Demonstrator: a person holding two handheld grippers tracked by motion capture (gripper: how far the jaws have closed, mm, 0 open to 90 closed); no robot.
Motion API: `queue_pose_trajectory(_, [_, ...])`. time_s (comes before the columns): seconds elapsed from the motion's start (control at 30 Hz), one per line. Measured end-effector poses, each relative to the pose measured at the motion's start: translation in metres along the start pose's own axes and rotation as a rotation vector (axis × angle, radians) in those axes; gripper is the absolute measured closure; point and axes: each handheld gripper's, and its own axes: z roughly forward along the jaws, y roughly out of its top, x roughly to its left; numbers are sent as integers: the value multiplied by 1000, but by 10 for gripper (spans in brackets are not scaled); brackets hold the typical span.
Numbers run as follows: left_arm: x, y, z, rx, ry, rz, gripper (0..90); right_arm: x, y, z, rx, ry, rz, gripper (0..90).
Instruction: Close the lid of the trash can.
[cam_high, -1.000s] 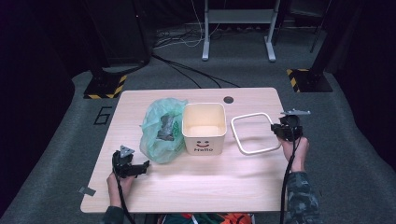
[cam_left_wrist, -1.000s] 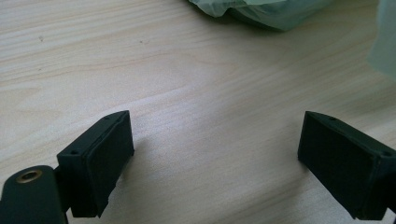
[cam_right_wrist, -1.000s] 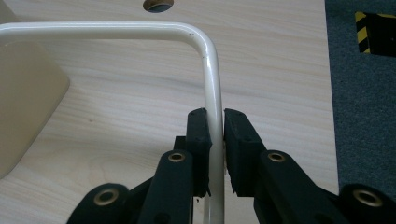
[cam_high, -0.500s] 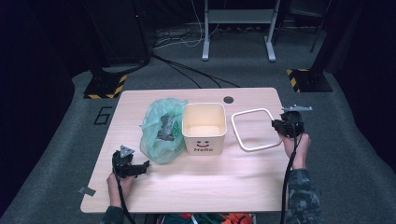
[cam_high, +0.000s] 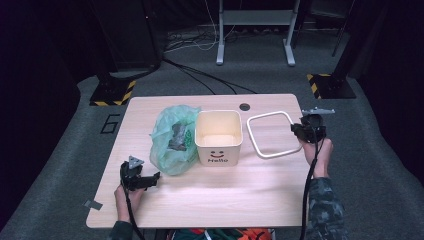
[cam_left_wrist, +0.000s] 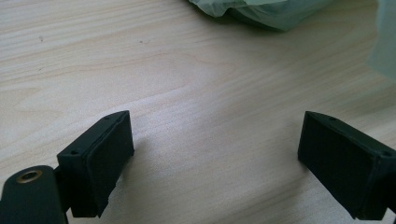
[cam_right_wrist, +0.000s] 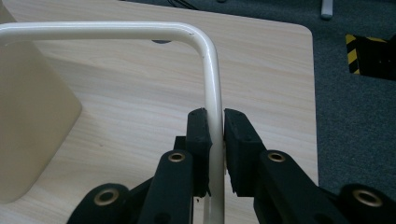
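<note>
- The white frame (cam_high: 270, 134), a rounded square loop, was seen lying flat on the table (cam_high: 210, 200), just right of the cream bin (cam_high: 218, 136); no clear long axis could be made out.
- Its right-hand bar (cam_right_wrist: 213, 93) was clamped between the jaws of the right gripper (cam_high: 300, 131), running straight away from them toward the far table edge.
- The loop was cut off at the left of the right gripper view, and its near end was hidden beneath the jaws.
- The left gripper (cam_high: 150, 179) was held with its jaws spread wide over bare wood, grasping nothing, near the green bag (cam_high: 172, 140).
- The bag's dark contents were hard to identify.
</note>
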Motion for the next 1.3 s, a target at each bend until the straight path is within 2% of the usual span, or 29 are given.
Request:
queue_pose_trajectory(0.1, [0,0,0,0,0,0,101,0,3,-1,-5,12,4,807])
queue_pose_trajectory(1.3, [0,0,0,1,0,2,101,11,39,-20,-49,1,-39,808])
